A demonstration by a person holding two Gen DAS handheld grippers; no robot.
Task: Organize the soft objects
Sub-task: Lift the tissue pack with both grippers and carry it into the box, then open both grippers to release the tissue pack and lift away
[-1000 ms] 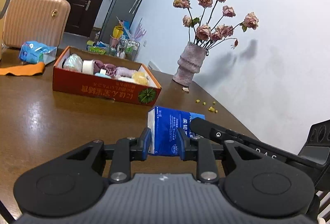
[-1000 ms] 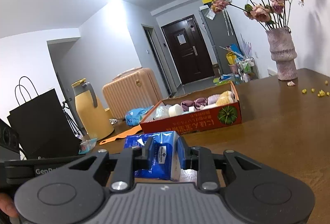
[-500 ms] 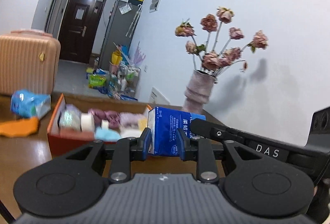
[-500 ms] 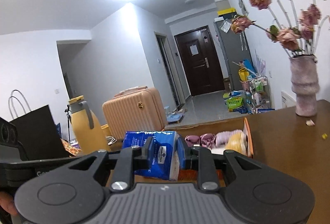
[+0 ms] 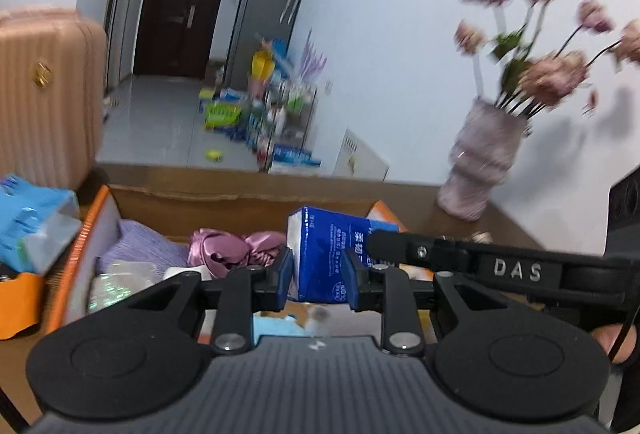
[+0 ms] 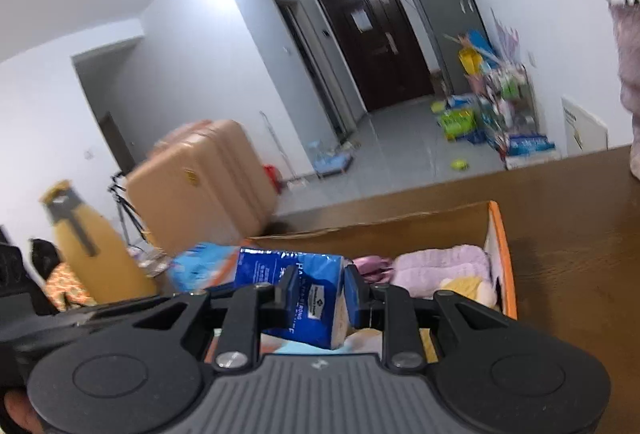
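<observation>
- The blue plastic-wrapped tissue pack [image 5: 326, 258] hangs above the open orange-rimmed cardboard box [image 5: 240, 200], pinched by both tools: the left gripper [image 5: 316, 280] clamps one end, the right gripper [image 6: 316, 294] the other.
- Inside the box lie a shiny pink satin scrunchie [image 5: 224, 252], a lilac fuzzy cloth [image 6: 444, 266] and a yellow plush piece [image 6: 468, 288]; other contents are blurred.
- White print on the pack is too smeared to read; "DAS" shows on the right gripper's arm.
- A light-blue packet [image 5: 34, 224] sits beside the box, cut off at the frame edge.
</observation>
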